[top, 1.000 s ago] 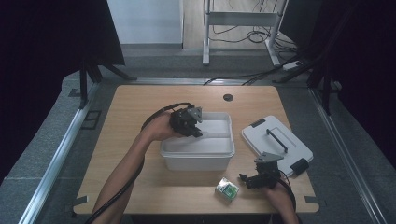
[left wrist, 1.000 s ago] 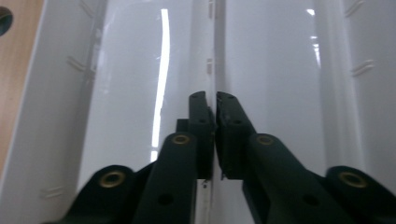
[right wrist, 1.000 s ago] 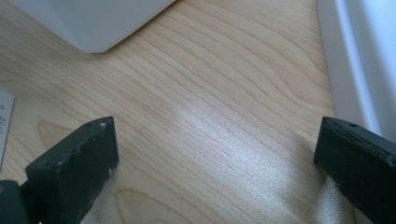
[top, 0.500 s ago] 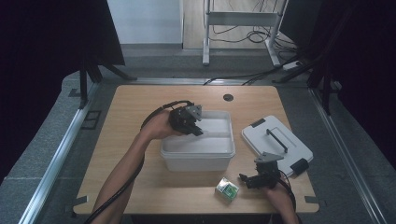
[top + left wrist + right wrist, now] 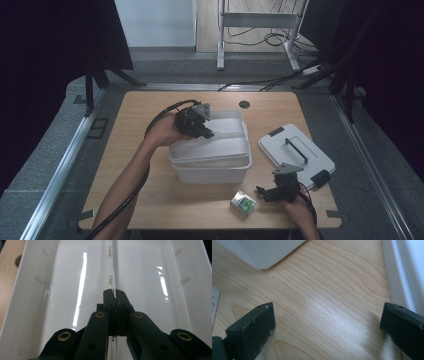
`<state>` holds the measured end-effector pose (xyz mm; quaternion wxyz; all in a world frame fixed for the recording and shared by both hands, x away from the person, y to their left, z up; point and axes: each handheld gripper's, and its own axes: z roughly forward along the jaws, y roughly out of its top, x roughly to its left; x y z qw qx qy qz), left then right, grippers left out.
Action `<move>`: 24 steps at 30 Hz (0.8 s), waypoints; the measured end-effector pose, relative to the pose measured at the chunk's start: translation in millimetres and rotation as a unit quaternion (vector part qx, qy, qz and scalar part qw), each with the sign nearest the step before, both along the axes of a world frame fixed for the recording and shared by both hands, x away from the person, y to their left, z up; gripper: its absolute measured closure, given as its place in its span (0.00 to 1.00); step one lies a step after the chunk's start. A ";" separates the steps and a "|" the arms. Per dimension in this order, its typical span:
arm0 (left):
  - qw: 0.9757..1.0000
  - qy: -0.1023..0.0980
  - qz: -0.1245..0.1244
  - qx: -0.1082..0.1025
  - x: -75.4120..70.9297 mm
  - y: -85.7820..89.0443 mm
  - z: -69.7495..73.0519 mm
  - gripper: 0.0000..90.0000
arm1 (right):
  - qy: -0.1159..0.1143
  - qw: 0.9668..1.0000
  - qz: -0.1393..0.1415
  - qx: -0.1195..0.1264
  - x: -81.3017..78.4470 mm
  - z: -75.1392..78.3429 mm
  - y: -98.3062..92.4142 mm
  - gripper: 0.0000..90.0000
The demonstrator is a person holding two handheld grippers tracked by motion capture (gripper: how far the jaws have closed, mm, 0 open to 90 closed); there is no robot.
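**Inner tray pinched by its divider, coming out of the white bin**

Left tool (image 5: 202,131) is clamped on the thin central divider (image 5: 112,280) of the white inner tray (image 5: 227,145). The gripper's own camera shows both jaws pressed flat on that rib. Likely reason: the rib is the only thin edge a narrow pinch can hold.

The tray sits raised and slightly askew in the outer bin (image 5: 212,172), bench (image 5: 150,200) centre, its rim above the bin's rim. Both tray halves are bare.

Right tool (image 5: 264,192), at 5 o'clock from the bin, rests with jaws wide and nothing between them. A small green box (image 5: 243,203) is just beside it at 9 o'clock. The grey lid (image 5: 295,152) lies on the bench at 3 o'clock from the bin, off and out of the way.
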<state>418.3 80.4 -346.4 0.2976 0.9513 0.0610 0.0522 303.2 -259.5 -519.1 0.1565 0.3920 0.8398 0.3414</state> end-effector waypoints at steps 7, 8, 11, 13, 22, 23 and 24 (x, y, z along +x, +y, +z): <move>0.998 0.008 0.063 -0.001 5.8 17.6 -1.5 0.99 | 0.001 1.000 0.000 0.000 -0.1 0.0 0.1 0.00; 0.997 0.008 0.074 -0.001 6.9 21.1 -1.7 0.99 | 0.001 1.000 0.000 0.000 -0.1 0.0 0.1 0.00; 0.995 0.009 0.098 -0.004 9.3 29.6 -1.9 0.99 | 0.000 1.000 0.000 0.000 -0.1 0.0 0.0 0.00; 0.993 0.008 0.114 -0.006 10.9 36.2 -2.1 0.99 | 0.000 1.000 0.001 0.000 0.0 0.0 0.0 0.00; 0.983 0.008 0.181 -0.015 17.6 66.7 -4.9 0.99 | 0.001 1.000 0.001 -0.001 -0.1 0.0 0.0 0.00; 0.982 0.008 0.187 -0.016 18.1 69.7 -5.3 0.99 | 0.001 1.000 0.001 -0.001 -0.1 0.0 0.0 0.00; 0.981 0.007 0.192 -0.016 18.8 72.7 -5.5 0.99 | 0.001 1.000 0.001 -0.001 -0.1 0.0 0.0 0.00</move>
